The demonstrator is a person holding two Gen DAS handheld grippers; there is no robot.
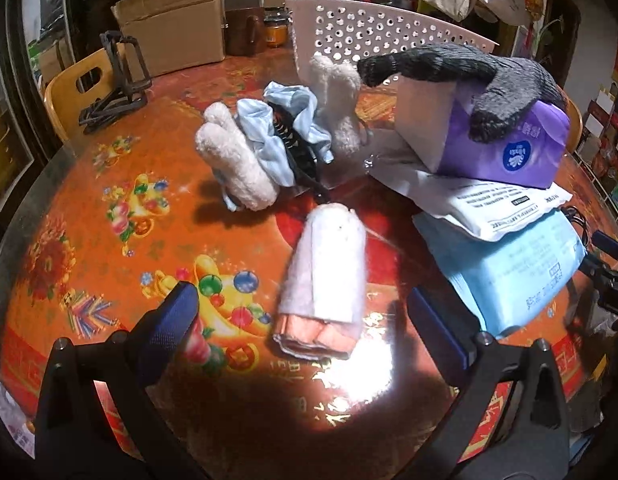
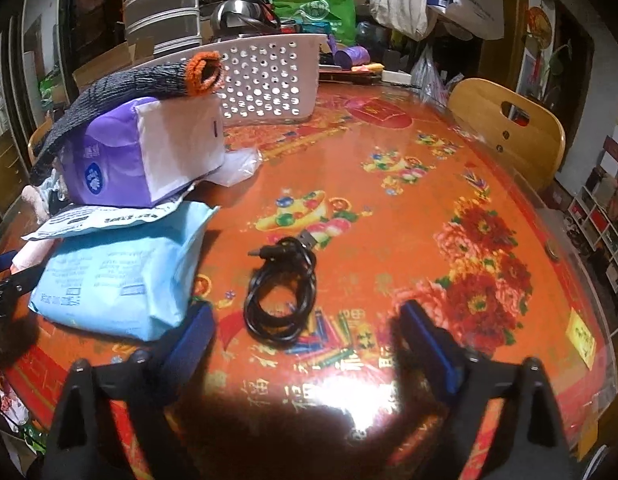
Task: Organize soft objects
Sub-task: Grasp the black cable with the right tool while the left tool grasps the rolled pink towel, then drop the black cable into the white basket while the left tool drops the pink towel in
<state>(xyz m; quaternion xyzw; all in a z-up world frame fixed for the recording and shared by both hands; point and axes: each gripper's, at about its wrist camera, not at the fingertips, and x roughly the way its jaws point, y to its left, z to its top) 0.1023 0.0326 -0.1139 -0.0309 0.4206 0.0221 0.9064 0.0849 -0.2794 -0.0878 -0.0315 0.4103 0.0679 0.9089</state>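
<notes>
Both grippers spread, empty. Left gripper (image 1: 303, 320) straddling towel (image 1: 323, 276). Advised: lower squarely, pinch mid-roll, lift clear, carry to basket (image 1: 373, 28). Right gripper (image 2: 307, 330) over cable (image 2: 281, 292).

**Right wrist view: fingers apart over coiled cable**

Right gripper (image 2: 307, 334) fingers spread, holding nothing. Black cable (image 2: 281, 294) coiled on counter (image 2: 409, 216) between them. Left: blue pack (image 2: 117, 276), purple tissue pack (image 2: 149, 156) stacked above, dark glove (image 2: 149, 76) draped over it. White perforated basket (image 2: 265, 76) behind.
</notes>
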